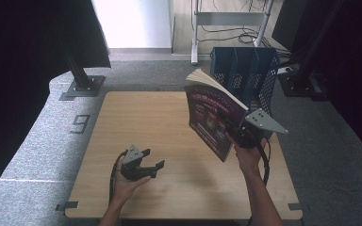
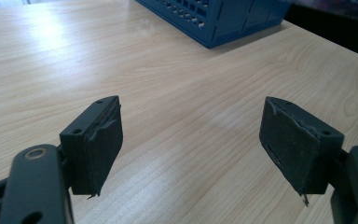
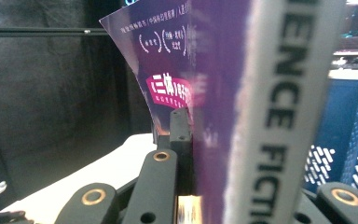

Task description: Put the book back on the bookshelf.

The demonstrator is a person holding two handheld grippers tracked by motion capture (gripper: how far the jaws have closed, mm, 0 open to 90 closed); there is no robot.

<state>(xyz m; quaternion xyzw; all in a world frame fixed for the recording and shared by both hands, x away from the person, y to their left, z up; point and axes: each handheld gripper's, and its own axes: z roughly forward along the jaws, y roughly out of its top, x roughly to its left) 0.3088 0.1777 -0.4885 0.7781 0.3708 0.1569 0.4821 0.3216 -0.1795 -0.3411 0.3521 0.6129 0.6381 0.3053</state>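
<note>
From the high view, one purple book (image 1: 213, 113) is lifted clear of the table (image 1: 136, 117), tilted, its pale page edges uppermost. The right gripper (image 1: 238, 133) pinches it at its lower right edge. Just beyond the book, at the far right corner of the table, stands one blue file rack (image 1: 259, 70) with perforated walls and upright dividers. The left gripper (image 1: 153, 165) rests low over the near part of the table, well apart from the book, with its jaws spread and nothing between them. The left half and the middle of the tabletop lie bare, with grey floor around the edges.

The left gripper view shows its two black pads (image 2: 95, 144) standing wide apart above the wood grain, open board between and ahead of them. The lower corner of the file rack (image 2: 223, 21) sits at the far right, near the table's edge.

The right gripper view gives what the others lack: the book (image 3: 214, 93) is close up, its grey spine with large black letters facing the camera and a pink label with white print on its purple cover. The jaws are pressed onto the book. The blue file rack (image 3: 349, 140) shows at the right.
</note>
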